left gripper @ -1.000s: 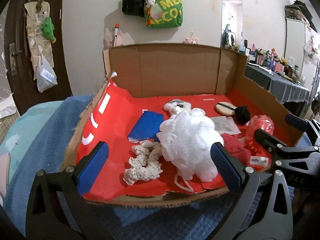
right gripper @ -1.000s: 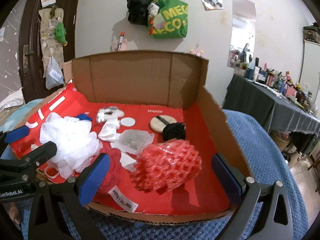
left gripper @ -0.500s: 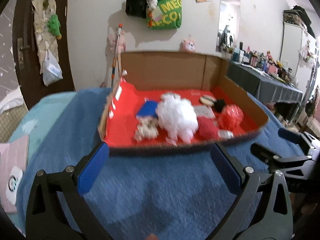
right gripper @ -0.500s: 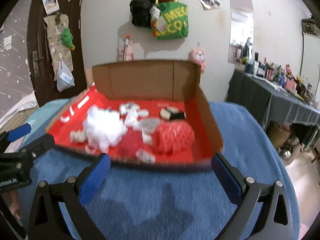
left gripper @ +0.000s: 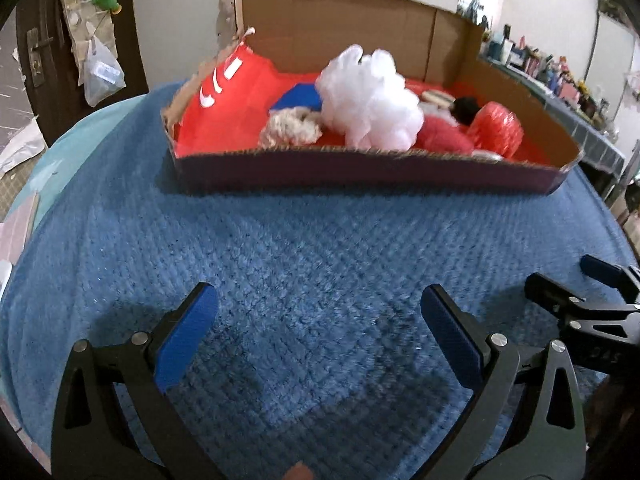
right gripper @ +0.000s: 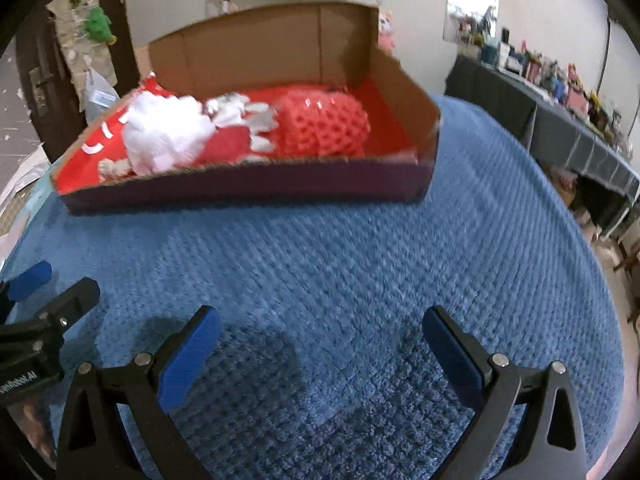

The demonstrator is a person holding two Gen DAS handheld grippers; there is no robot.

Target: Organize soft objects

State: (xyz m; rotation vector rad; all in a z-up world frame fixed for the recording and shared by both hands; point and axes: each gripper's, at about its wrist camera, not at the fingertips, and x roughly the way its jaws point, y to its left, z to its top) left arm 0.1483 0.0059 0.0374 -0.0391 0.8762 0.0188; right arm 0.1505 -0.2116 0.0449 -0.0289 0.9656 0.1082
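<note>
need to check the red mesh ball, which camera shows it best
The right wrist view: the red mesh ball sits whole inside the cardboard box, netting visible. In the left wrist view it is small, half hidden behind the box's front wall.

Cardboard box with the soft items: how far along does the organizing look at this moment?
Done: the white mesh pouf, red mesh pouf, cream knit piece and other soft pieces lie inside the cardboard box, heaped rather than sorted. In hand: nothing; the left gripper and right gripper are open over the blue blanket. Left: possibly only tidying inside the box.
</note>
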